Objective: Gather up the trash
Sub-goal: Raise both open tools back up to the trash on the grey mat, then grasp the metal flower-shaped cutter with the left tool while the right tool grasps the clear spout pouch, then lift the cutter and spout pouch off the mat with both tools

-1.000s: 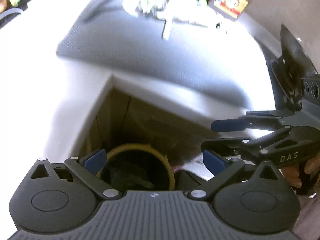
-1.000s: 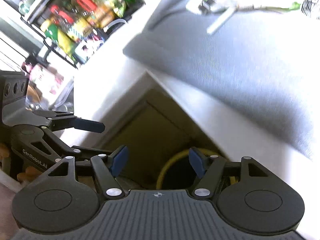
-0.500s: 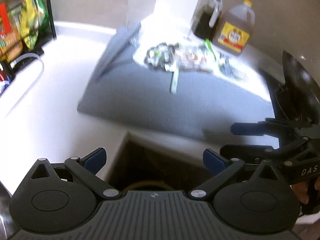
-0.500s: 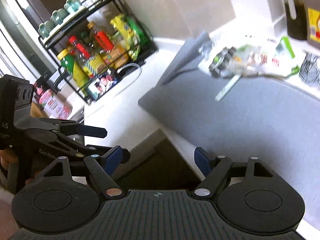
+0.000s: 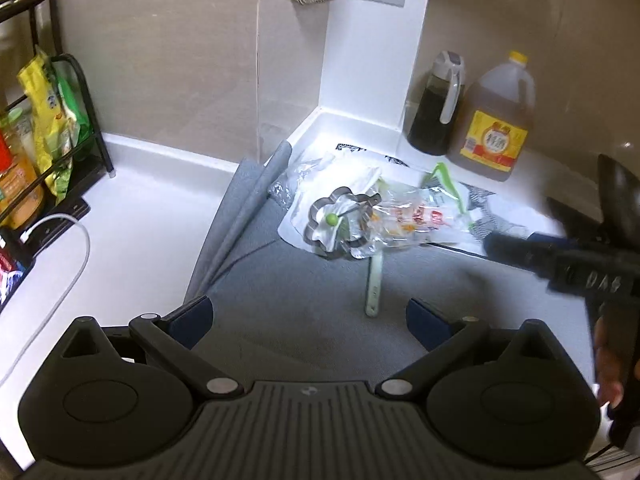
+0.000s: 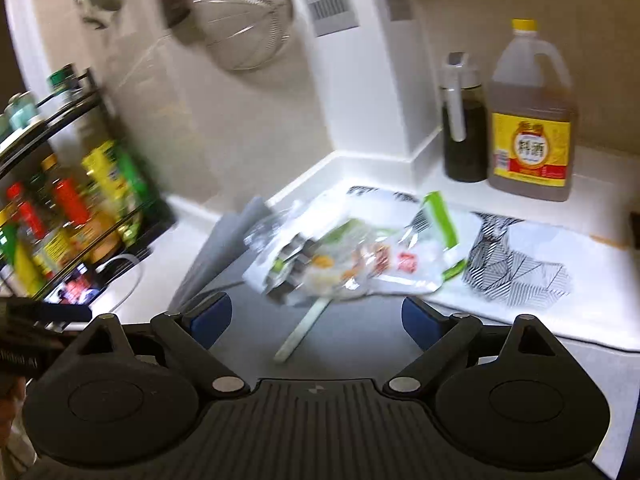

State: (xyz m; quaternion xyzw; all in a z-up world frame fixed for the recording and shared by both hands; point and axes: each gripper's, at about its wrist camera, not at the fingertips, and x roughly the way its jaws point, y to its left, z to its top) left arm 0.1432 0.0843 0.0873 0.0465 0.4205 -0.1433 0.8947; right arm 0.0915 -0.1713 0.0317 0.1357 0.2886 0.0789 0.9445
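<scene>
While the left gripper point(image 5: 308, 320) stands with jaws apart and empty and the right gripper point(image 6: 316, 320) has just been opening with nothing between its pads, the crumpled plastic wrappers point(image 5: 400, 216) lie on the grey mat point(image 5: 300, 280) near the cooking-wine jug point(image 5: 496, 128)

trash: crumpled clear plastic wrappers point(image 5: 400, 216) | heaped on grey mat point(image 5: 304, 300) | near wall corner

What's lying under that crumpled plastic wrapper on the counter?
Under the plastic wrapper lie a flower-shaped metal ring, a pale stick poking out, and the grey mat. Anything else is covered.
</scene>
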